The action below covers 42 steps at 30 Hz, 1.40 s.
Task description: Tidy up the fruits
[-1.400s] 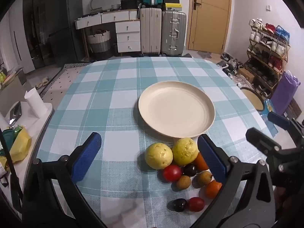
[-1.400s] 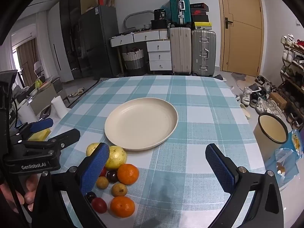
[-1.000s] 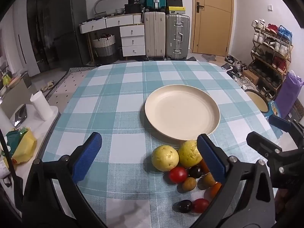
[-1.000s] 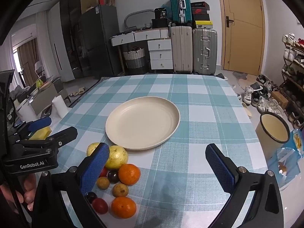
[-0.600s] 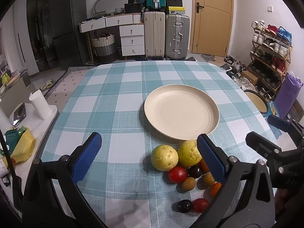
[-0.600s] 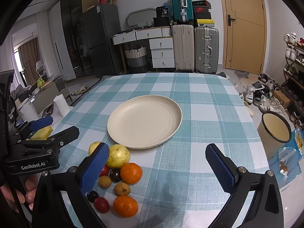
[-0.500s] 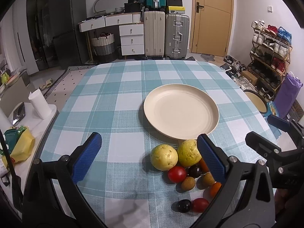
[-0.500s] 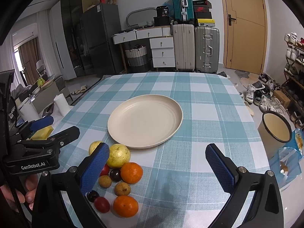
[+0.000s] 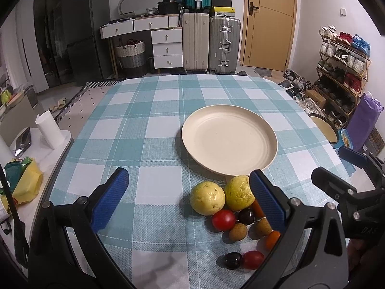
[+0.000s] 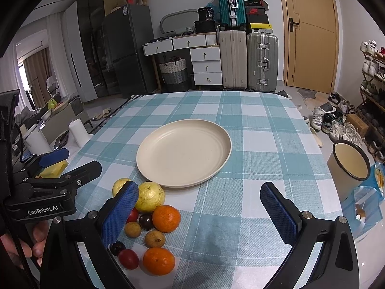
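Note:
An empty cream plate (image 9: 228, 139) (image 10: 184, 154) lies mid-table on the teal checked cloth. In front of it sits a cluster of fruit: two yellow guavas (image 9: 207, 198) (image 10: 149, 196), two oranges (image 10: 166, 218), red tomatoes (image 9: 223, 220), dark plums (image 9: 246, 216) and small brown longans (image 10: 155, 238). My left gripper (image 9: 189, 201) hovers open above the cloth, the fruit near its right finger. My right gripper (image 10: 198, 209) is open too, with the fruit by its left finger. Each gripper shows at the other view's edge.
The table's rounded edge runs near on both sides. A side table with a paper roll (image 9: 49, 130) and a yellow bag (image 9: 26, 183) stands left. A round bin (image 10: 347, 160), a shoe rack (image 9: 341, 72), suitcases and drawers lie beyond.
Both views have drifted slightly back and settled; the plate and fruit have not moved, and both grippers stay open.

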Each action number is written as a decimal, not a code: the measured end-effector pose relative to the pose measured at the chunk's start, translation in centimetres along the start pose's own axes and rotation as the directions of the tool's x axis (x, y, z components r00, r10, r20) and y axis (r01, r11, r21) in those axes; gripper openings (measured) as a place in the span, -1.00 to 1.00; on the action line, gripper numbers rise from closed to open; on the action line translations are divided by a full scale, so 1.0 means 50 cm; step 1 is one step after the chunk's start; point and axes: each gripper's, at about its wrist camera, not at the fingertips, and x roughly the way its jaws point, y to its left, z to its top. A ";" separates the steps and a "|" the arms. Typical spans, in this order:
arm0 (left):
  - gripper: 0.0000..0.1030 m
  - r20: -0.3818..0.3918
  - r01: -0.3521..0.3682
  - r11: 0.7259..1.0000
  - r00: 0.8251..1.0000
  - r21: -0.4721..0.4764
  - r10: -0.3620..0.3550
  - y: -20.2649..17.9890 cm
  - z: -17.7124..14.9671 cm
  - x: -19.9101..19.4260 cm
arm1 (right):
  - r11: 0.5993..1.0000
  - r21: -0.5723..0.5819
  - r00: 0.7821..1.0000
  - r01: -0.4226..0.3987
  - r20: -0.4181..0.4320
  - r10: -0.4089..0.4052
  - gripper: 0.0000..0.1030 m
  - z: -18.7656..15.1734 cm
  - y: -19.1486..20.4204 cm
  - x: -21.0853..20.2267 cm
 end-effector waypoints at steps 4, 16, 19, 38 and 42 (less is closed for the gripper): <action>0.95 -0.002 -0.001 1.000 1.000 -0.003 0.001 0.000 -0.004 0.001 | 1.000 0.004 1.000 -0.004 -0.004 0.004 1.00 -0.002 -0.002 0.002; 0.95 -0.013 -0.001 1.000 1.000 -0.014 0.001 0.007 -0.010 0.009 | 1.000 0.009 1.000 -0.020 -0.011 0.020 1.00 -0.009 -0.003 0.012; 0.95 -0.017 0.001 1.000 1.000 -0.016 -0.001 0.008 -0.013 0.012 | 1.000 0.007 1.000 -0.024 -0.016 0.024 1.00 -0.010 -0.001 0.016; 0.95 -0.071 0.032 0.998 0.997 -0.046 -0.035 0.018 -0.017 0.052 | 0.999 0.014 0.999 -0.044 -0.027 0.045 1.00 -0.016 -0.003 0.035; 0.95 -0.083 0.045 0.997 0.995 -0.057 -0.050 0.025 -0.018 0.064 | 0.999 0.016 0.998 -0.049 -0.032 0.049 1.00 -0.014 -0.003 0.043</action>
